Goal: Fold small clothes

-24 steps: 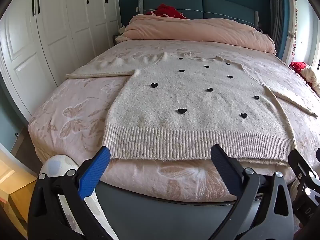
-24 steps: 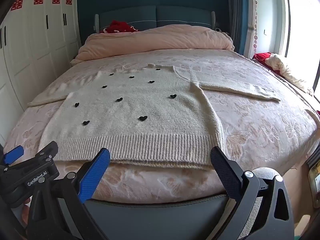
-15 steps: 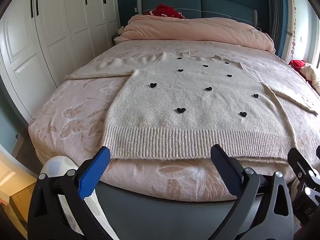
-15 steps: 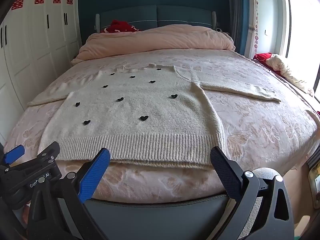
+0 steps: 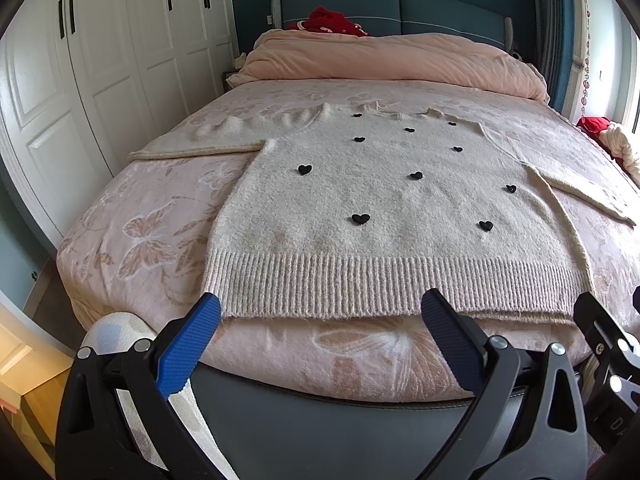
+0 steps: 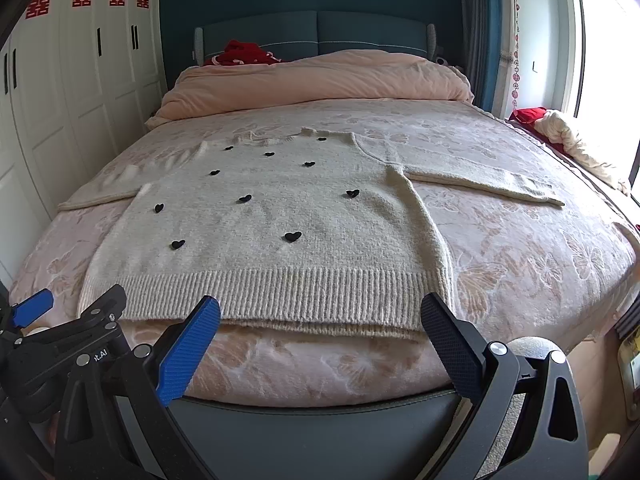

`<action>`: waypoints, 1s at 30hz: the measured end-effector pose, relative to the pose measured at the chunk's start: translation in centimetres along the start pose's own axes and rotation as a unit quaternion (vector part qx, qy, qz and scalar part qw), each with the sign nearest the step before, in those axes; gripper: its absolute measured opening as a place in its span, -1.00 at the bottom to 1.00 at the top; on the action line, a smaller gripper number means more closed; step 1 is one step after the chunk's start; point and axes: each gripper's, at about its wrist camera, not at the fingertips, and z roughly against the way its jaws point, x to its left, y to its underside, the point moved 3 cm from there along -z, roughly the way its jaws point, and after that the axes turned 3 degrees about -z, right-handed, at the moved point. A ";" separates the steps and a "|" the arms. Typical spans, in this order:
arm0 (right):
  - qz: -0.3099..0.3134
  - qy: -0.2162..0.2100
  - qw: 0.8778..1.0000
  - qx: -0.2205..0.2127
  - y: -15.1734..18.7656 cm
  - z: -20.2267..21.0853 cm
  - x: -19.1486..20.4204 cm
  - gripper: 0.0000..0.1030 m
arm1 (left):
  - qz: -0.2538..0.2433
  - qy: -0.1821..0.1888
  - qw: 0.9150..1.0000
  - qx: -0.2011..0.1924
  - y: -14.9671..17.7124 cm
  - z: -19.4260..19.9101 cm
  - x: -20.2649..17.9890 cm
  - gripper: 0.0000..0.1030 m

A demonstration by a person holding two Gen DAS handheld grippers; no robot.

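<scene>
A cream knit sweater (image 5: pixel 392 208) with small black hearts lies flat on the bed, sleeves spread, ribbed hem nearest me. It also shows in the right wrist view (image 6: pixel 280 224). My left gripper (image 5: pixel 320 320) is open and empty, just short of the hem's left half. My right gripper (image 6: pixel 320 320) is open and empty, just short of the hem's right half. The left gripper's body shows at the lower left of the right wrist view (image 6: pixel 60 344); the right gripper's body shows at the right edge of the left wrist view (image 5: pixel 612 352).
The bed (image 5: pixel 152 240) has a pink butterfly cover and a dark foot rail (image 6: pixel 320 420). A pink duvet (image 5: pixel 392 60) is bunched by the headboard. White wardrobes (image 5: pixel 100 80) stand on the left. Clothes lie by the window (image 6: pixel 568 140) on the right.
Both grippers have crept slightly forward toward the sweater's hem. The sweater has not moved.
</scene>
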 end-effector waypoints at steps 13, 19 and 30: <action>0.000 -0.001 1.000 0.001 0.2 -0.2 0.2 0.90 | -0.008 -0.001 1.000 0.001 0.1 -0.3 -0.3 0.91; 0.001 -0.002 1.000 0.001 0.2 -0.3 0.2 0.90 | -0.010 -0.002 1.000 0.001 0.2 -0.3 -0.4 0.91; 0.001 -0.001 1.000 0.002 0.1 -0.3 0.2 0.90 | -0.009 -0.003 1.000 0.002 0.2 -0.3 -0.4 0.91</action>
